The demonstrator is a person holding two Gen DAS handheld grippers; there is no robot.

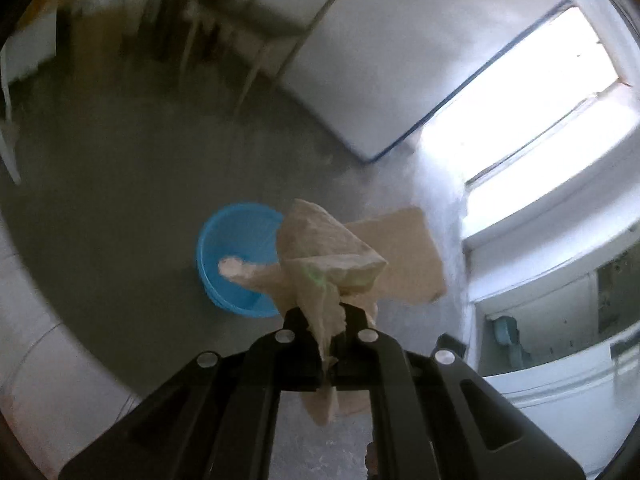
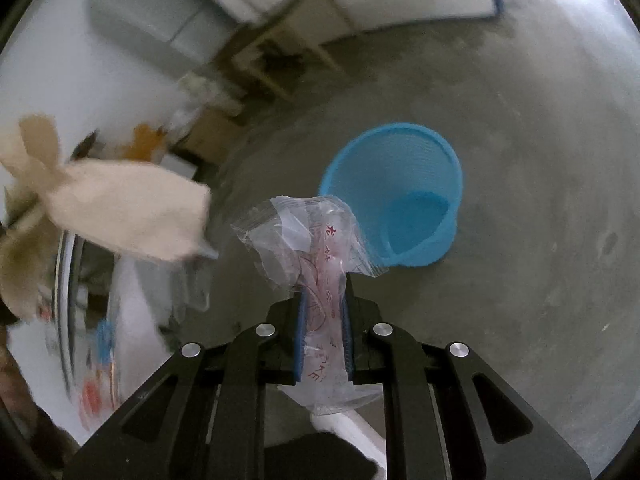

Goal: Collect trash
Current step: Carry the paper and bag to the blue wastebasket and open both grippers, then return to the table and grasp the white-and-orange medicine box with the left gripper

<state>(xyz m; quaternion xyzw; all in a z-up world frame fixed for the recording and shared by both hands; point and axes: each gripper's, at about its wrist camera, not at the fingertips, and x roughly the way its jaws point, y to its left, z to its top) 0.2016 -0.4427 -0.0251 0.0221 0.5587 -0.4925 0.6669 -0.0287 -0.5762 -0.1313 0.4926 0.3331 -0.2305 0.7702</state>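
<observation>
Both grippers were loaded: left gripper (image 1: 325, 320) clamped on tissue (image 1: 320, 256), right gripper (image 2: 323, 312) clamped on wrapper (image 2: 308, 248). The bin (image 2: 394, 194) stood on the floor ahead and below, slightly right of the right gripper, which appeared nearer.

Black tool (image 1: 326, 320) linkages, silver rivets; right tool (image 2: 323, 312) blue pads.

Crumpled matt beige paper napkin (image 1: 328, 256), glossy clear plastic wrapper (image 2: 312, 248) with red print, smooth blue plastic bin (image 2: 400, 196), rough matt concrete floor (image 2: 540, 160), matt black plastic grippers.
</observation>
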